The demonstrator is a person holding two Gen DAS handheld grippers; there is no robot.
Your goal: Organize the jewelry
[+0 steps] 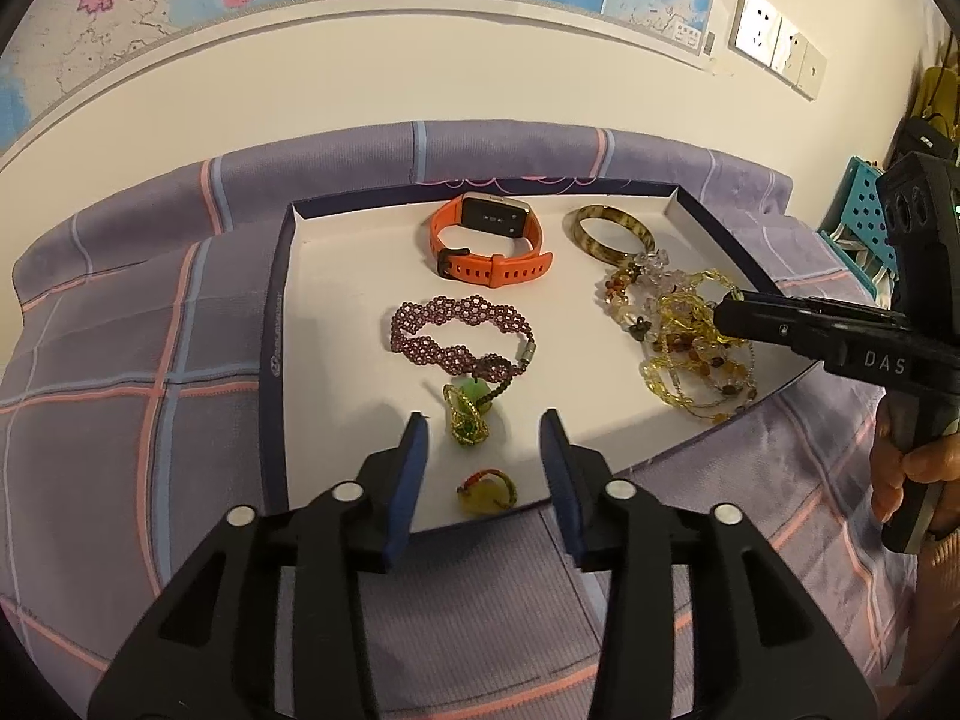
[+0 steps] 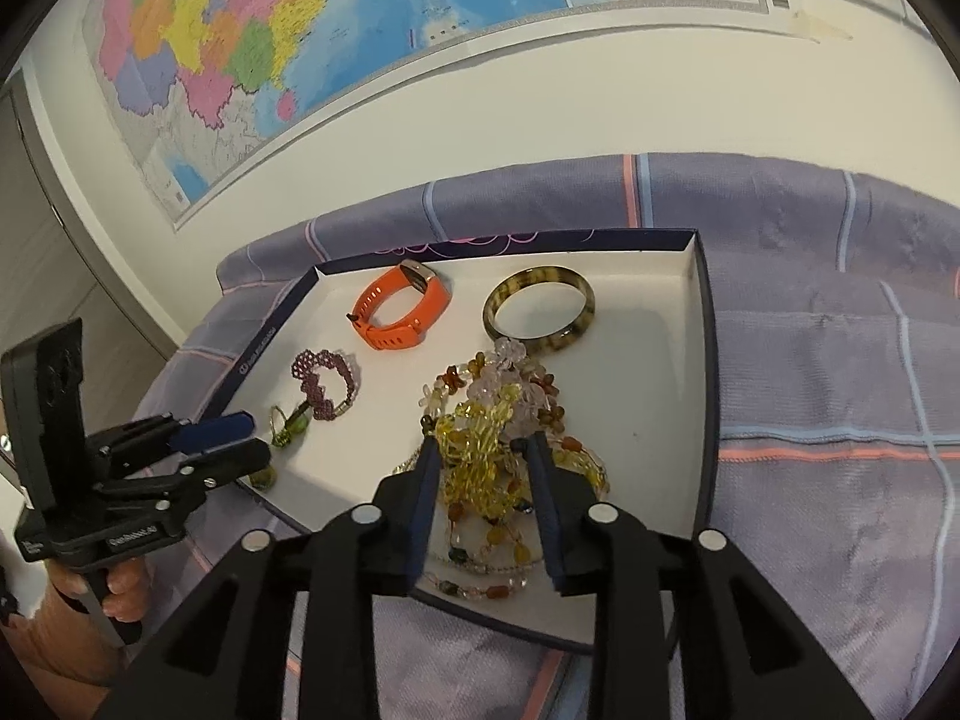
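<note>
A shallow white tray with a navy rim (image 1: 277, 312) (image 2: 701, 360) holds the jewelry. At its back lie an orange watch (image 1: 489, 240) (image 2: 399, 312) and a brown mottled bangle (image 1: 600, 253) (image 2: 540, 276). A purple beaded bracelet (image 1: 456, 315) (image 2: 318, 384) lies mid-tray. My left gripper (image 1: 485, 423) (image 2: 253, 438) is open, its tips either side of a green bead pendant (image 1: 468, 414) (image 2: 288, 426) without touching it. A yellow stone on a red-green cord (image 1: 486, 495) (image 2: 262, 477) lies nearer, between the fingers. My right gripper (image 2: 483, 443) (image 1: 723, 315) is open, straddling a tangled heap of amber and yellow bead strands (image 2: 480, 420) (image 1: 690, 336).
The tray rests on a purple plaid cloth (image 1: 150, 360) (image 2: 840, 390) over a raised surface against a cream wall. A map (image 2: 270, 48) hangs above, wall sockets (image 1: 774, 42) at right. A teal perforated basket (image 1: 861, 204) stands to the right. A hand (image 1: 906, 468) grips the right tool's handle.
</note>
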